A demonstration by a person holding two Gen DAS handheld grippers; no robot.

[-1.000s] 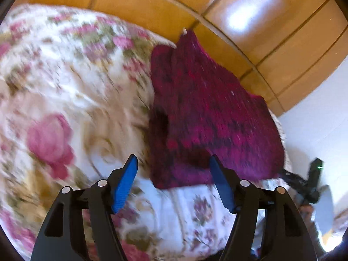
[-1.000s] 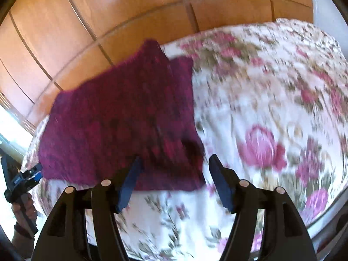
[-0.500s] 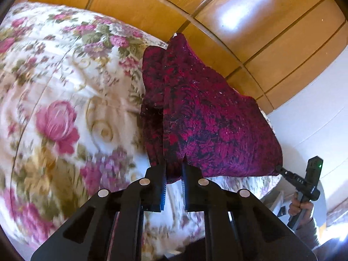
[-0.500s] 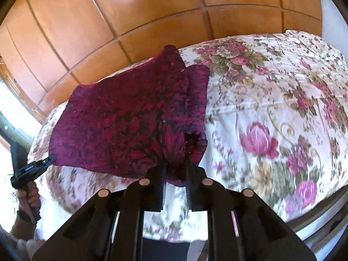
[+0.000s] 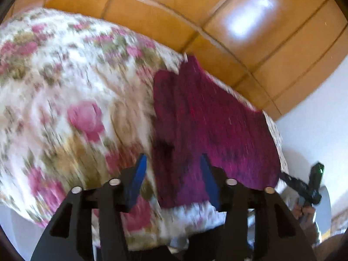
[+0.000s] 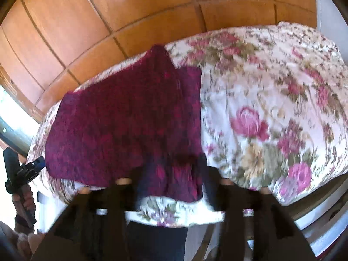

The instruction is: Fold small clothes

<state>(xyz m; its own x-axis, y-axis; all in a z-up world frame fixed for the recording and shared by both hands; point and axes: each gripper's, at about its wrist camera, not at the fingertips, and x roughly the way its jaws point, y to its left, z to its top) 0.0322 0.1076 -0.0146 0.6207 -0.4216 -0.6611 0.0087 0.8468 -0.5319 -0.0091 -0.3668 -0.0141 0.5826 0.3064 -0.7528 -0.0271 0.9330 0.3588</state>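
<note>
Both blurred views: maroon garment (image 5: 208, 130) on floral bedspread (image 5: 65, 100), details unreadable.

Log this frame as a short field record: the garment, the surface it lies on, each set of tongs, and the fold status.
garment: dark magenta patterned cloth, lying flat, one side strip folded over
surface: cream floral bedspread
backdrop: glossy wooden panels
left tongs: open, jaws just opened, cloth's near edge between them, not pinched
right tongs: open, jaws just opened, blurred, over the cloth's near corner
fold status: partly folded, released
</note>
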